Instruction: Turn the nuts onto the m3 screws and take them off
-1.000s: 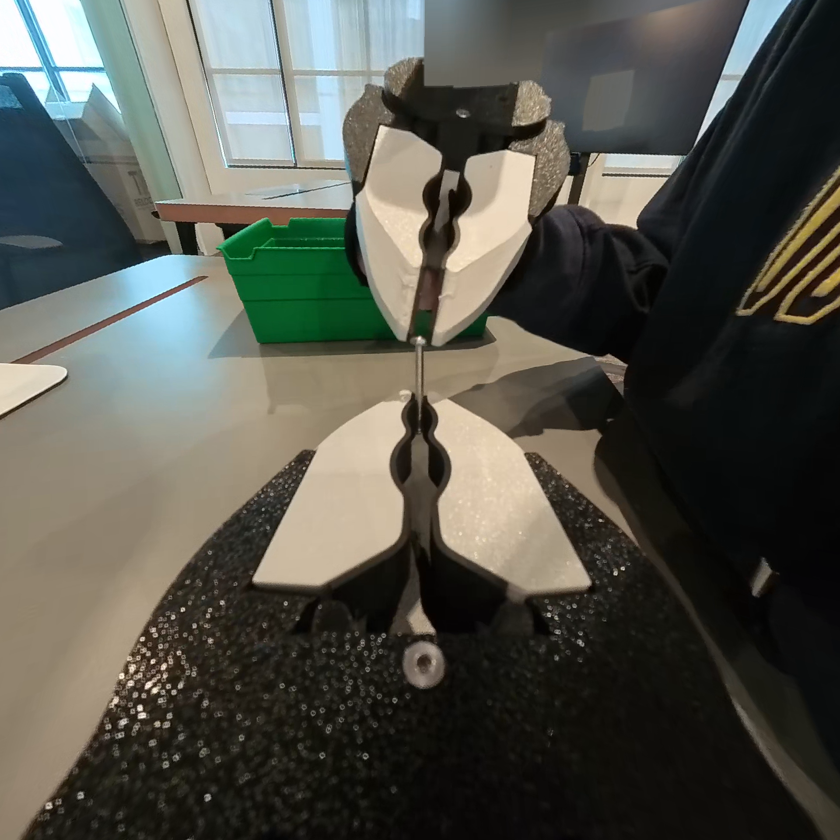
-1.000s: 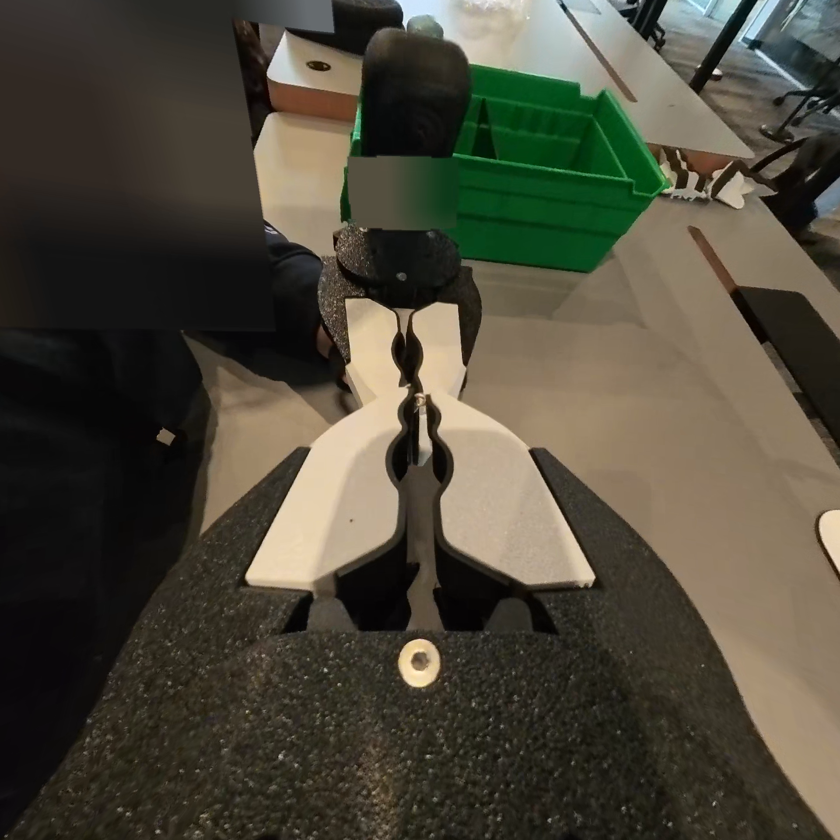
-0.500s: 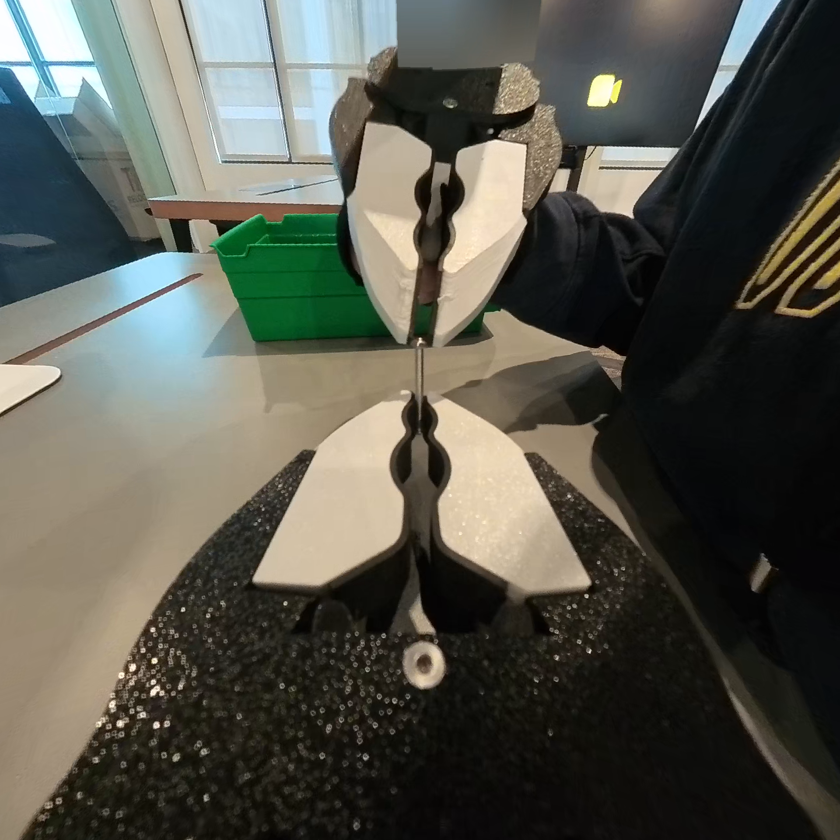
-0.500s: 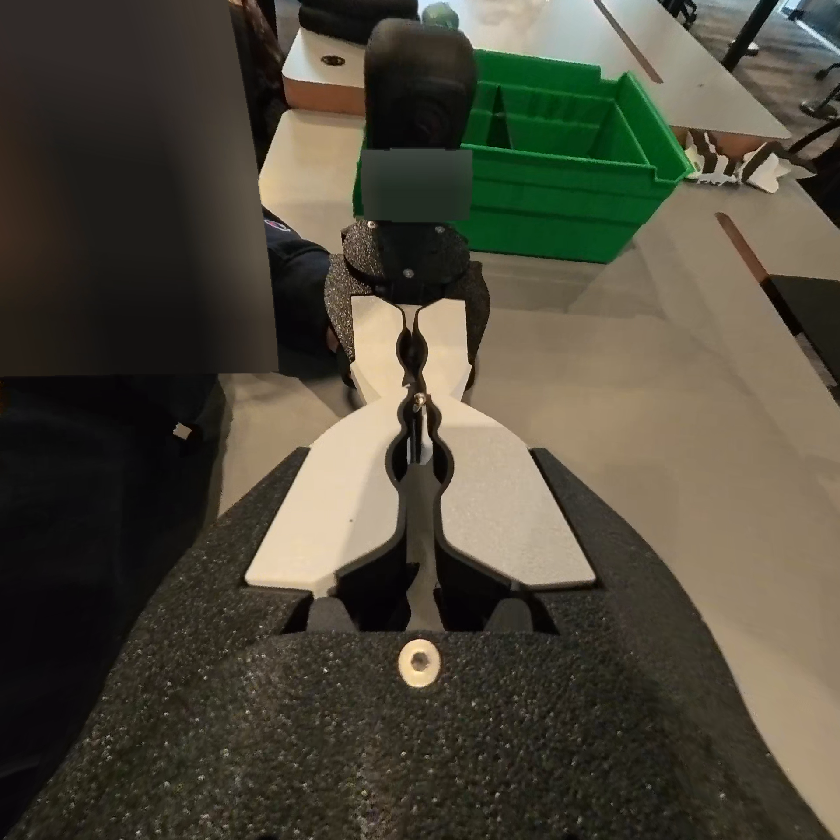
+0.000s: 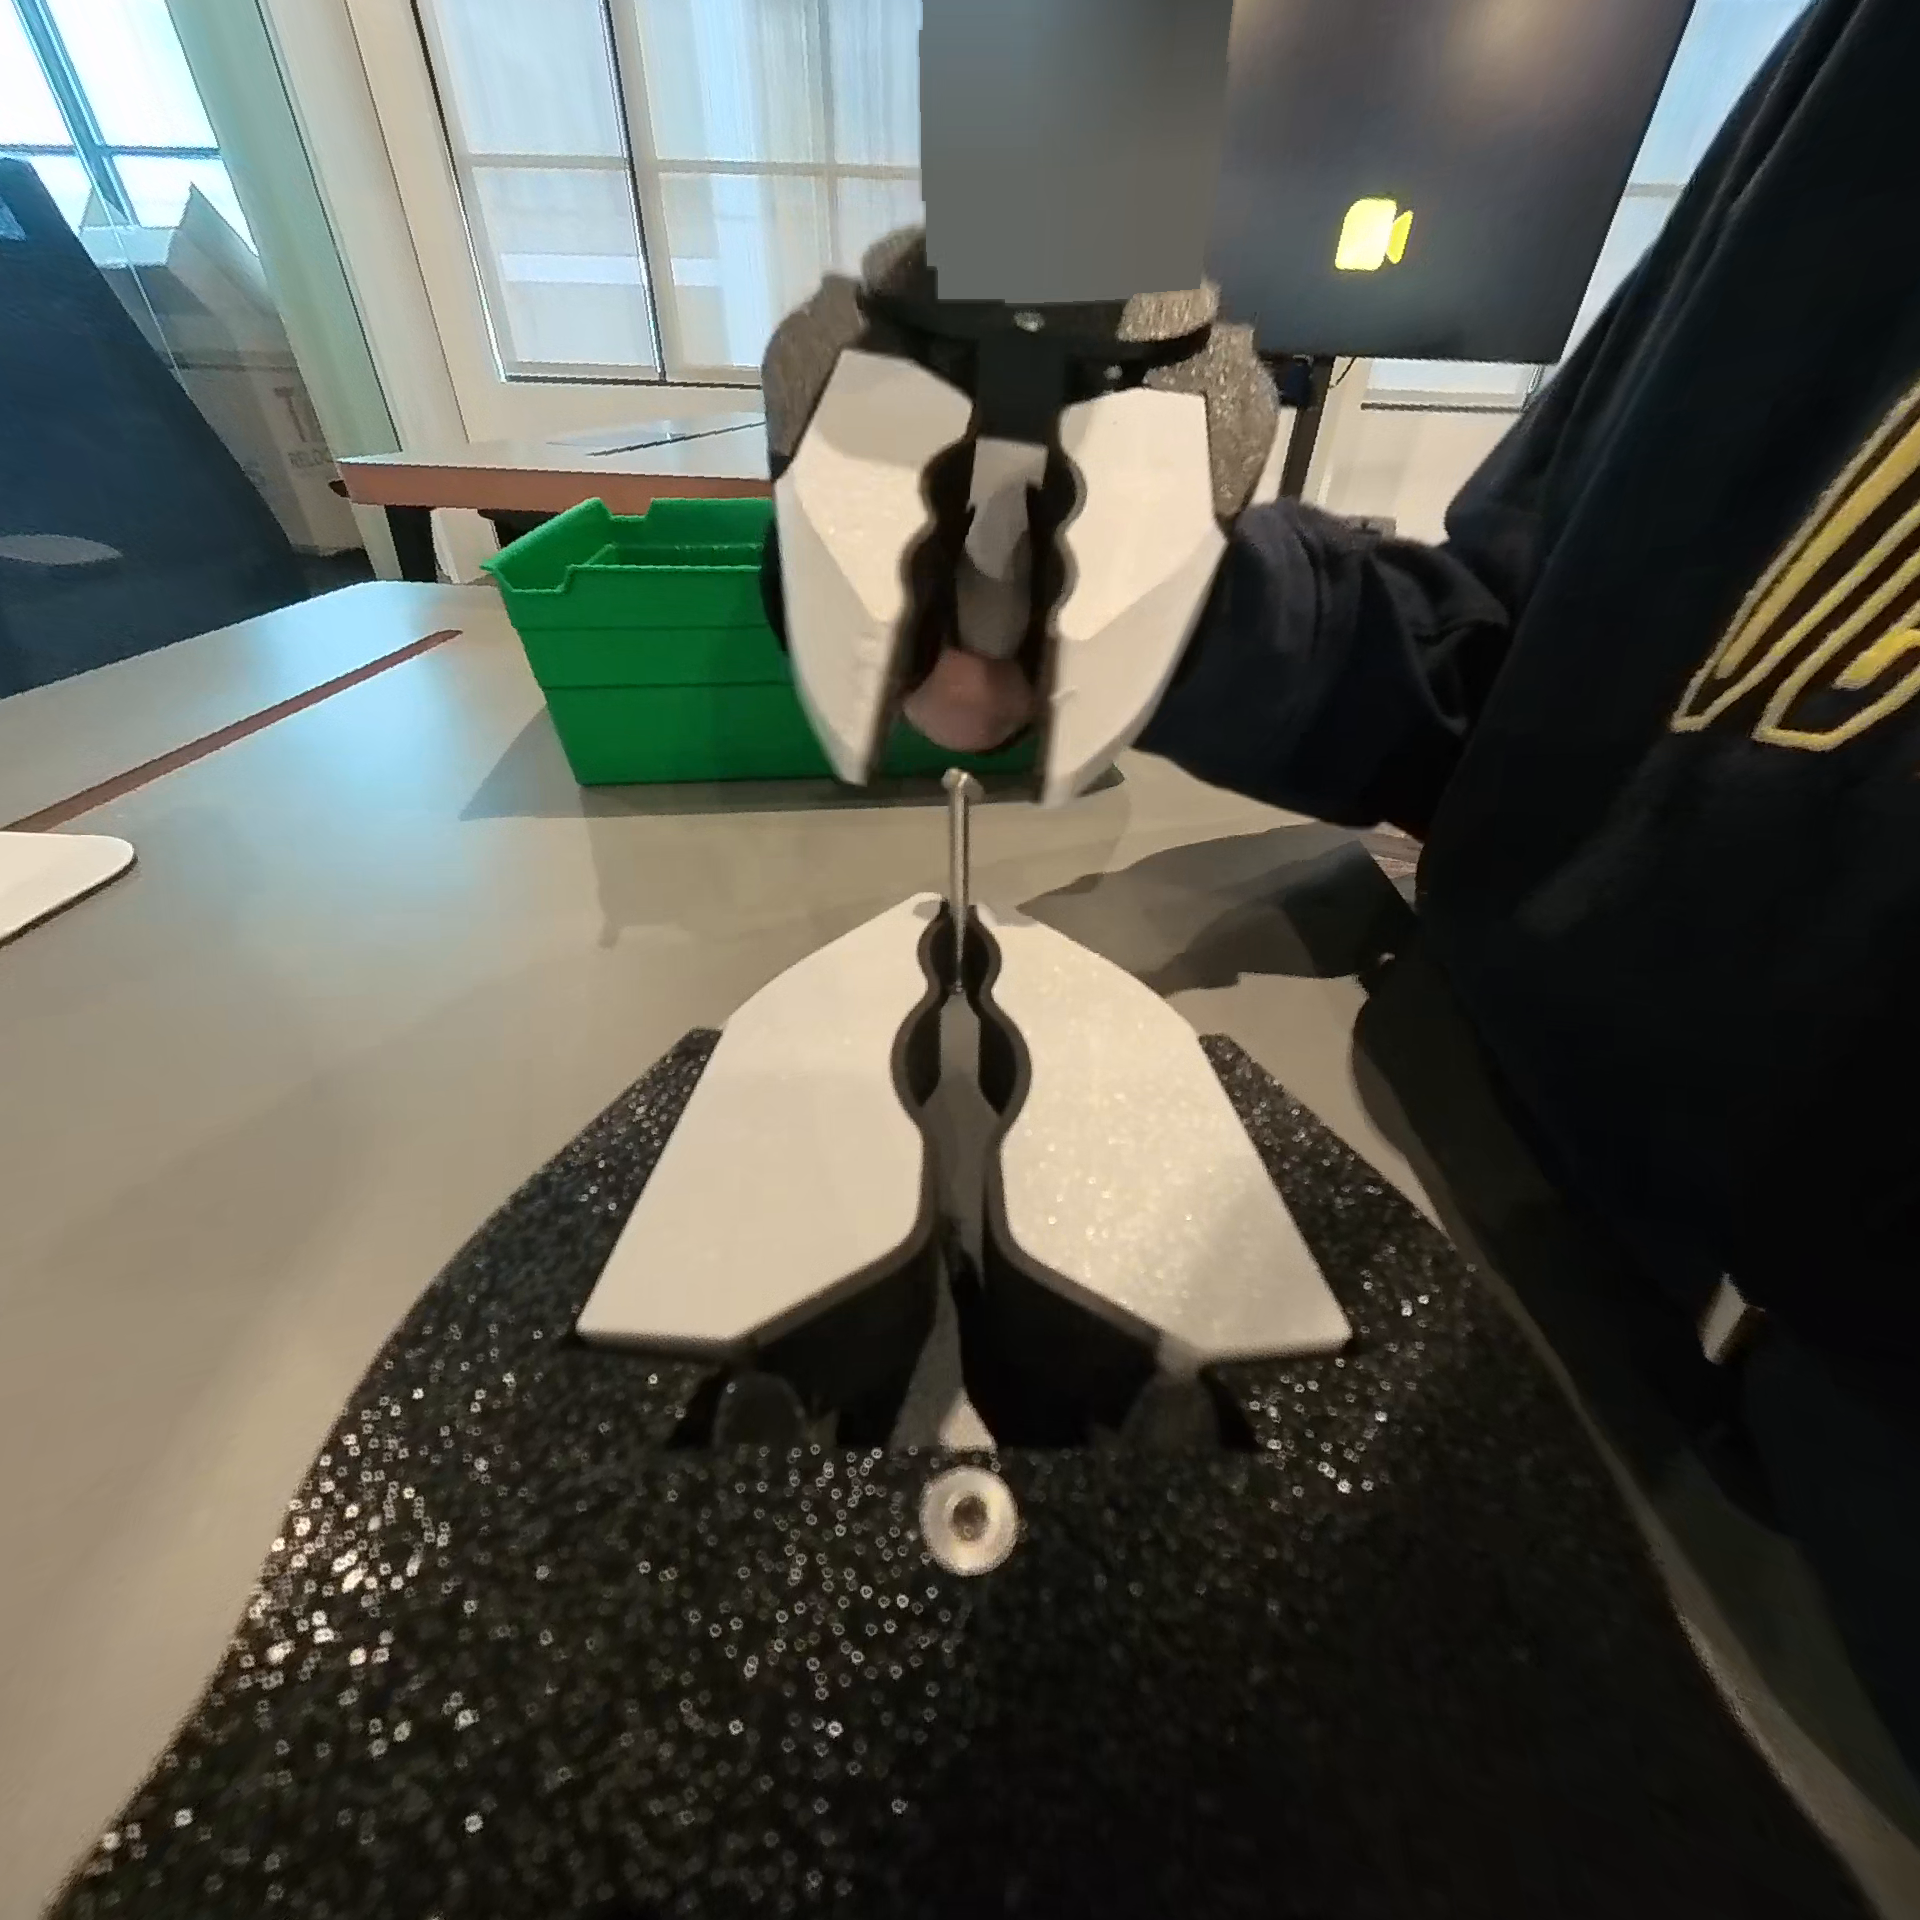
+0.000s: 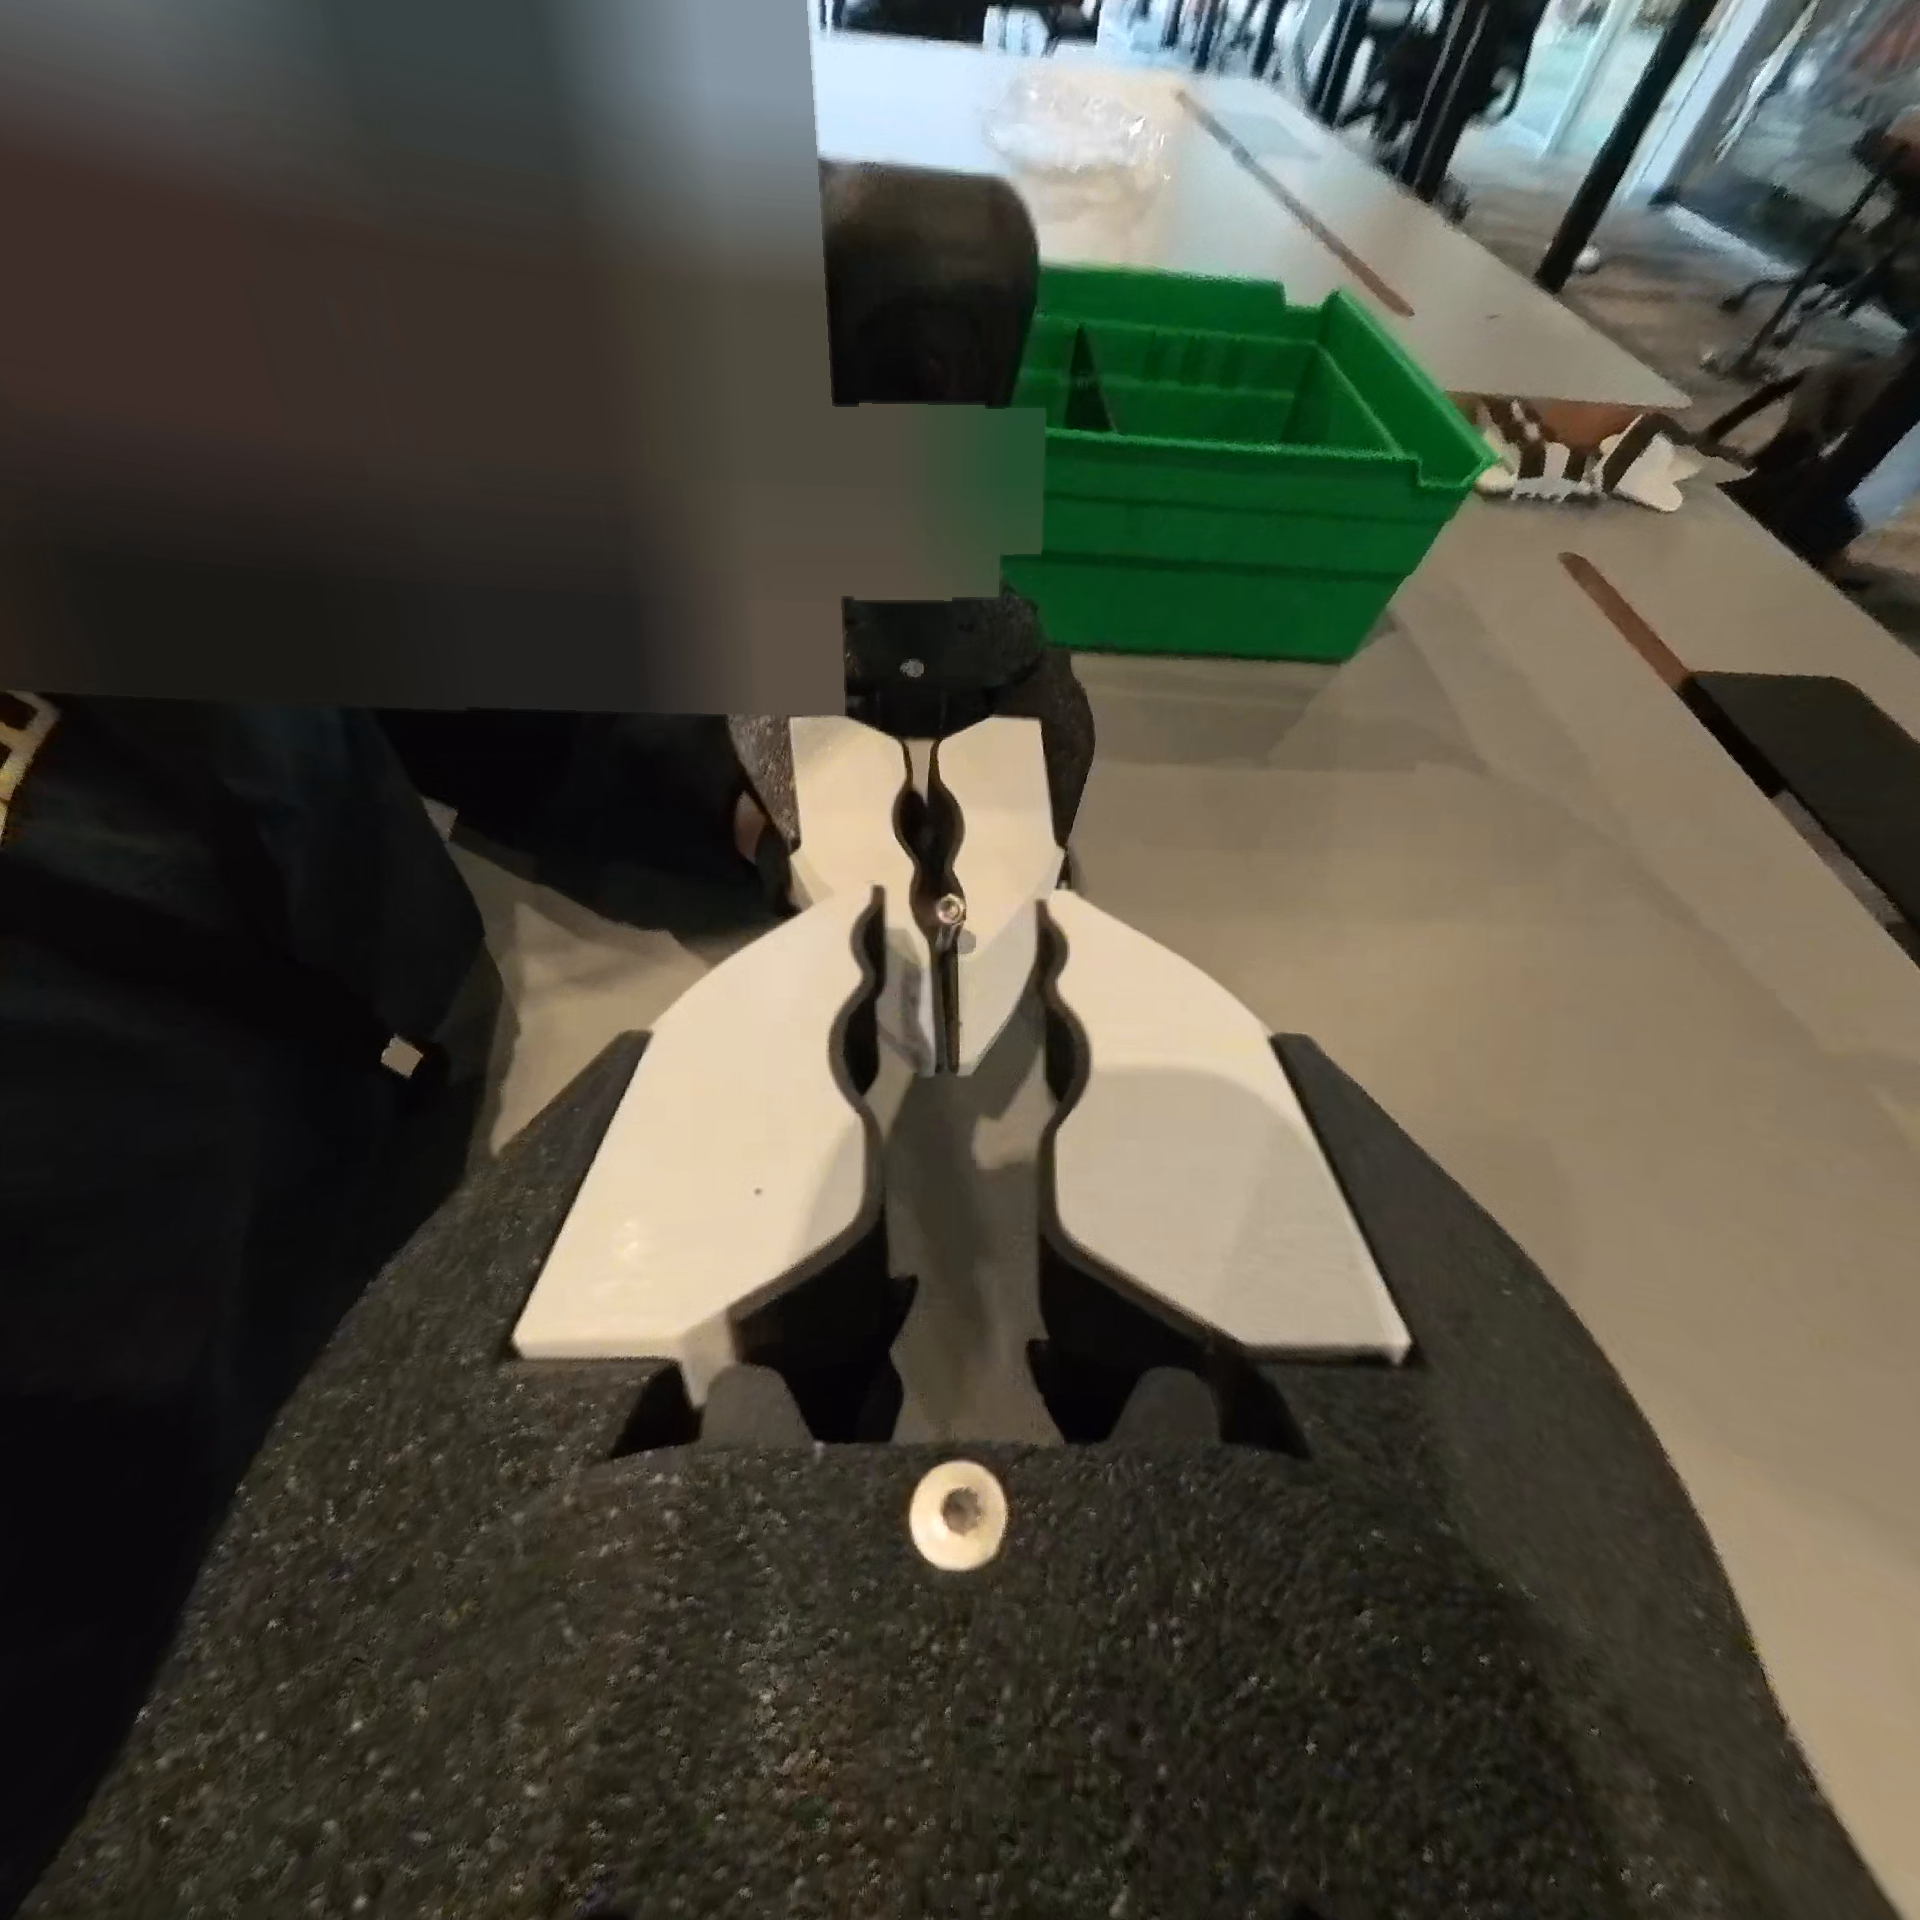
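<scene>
- Green bin (image 5: 665, 665), centre of the left wrist view: its right part is hidden behind the far tongs (image 5: 961, 769)
- Screw (image 5: 958, 873): its lower end disappears between the near tongs' (image 5: 958, 935) tips; whether a nut sits at its top is too small to tell
- Dark monitor (image 5: 1455, 156) is cut by the upper edge
- Person's sleeve (image 5: 1351, 644) runs off the right edge
- Surface (image 6: 1455, 935) beyond the bin in the right wrist view is blurred

White scalloped jaws, black speckled gripper bodies (image 5: 935, 1662), silver screw (image 5: 968, 1538), navy sleeve (image 5: 1340, 655)
</scene>
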A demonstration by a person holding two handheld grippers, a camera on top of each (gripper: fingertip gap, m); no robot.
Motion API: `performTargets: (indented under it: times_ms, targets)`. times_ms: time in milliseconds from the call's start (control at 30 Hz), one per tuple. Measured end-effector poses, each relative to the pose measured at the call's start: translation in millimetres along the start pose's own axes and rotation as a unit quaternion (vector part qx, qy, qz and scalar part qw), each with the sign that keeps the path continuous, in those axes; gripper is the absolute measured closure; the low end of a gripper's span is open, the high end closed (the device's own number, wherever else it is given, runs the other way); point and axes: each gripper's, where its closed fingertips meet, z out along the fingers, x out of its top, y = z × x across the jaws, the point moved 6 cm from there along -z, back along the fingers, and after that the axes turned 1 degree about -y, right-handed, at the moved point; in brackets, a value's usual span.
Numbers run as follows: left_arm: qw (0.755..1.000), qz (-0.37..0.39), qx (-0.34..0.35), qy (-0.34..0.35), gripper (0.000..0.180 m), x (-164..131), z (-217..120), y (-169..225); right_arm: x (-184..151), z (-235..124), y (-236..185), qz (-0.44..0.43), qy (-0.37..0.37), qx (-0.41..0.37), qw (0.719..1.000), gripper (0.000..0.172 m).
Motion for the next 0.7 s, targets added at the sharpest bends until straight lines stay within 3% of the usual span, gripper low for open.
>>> performTargets:
  times_ms: [67,267,700]
  targets:
    - [1.0,-0.006,-0.001,0.006,0.18,1,-1,-1,-1,2,0,0.01,0.046,-0.005,0.999,0.136]
    - [0.999,-0.025,-0.001,0.029,0.18,3,-6,-4,-6,7,-2,0.063,0.163,0.0,0.985,0.135]
    - [0.999,-0.032,-0.002,0.035,0.18,4,-7,-6,-1,6,-12,0.02,0.152,-0.003,0.988,0.139]
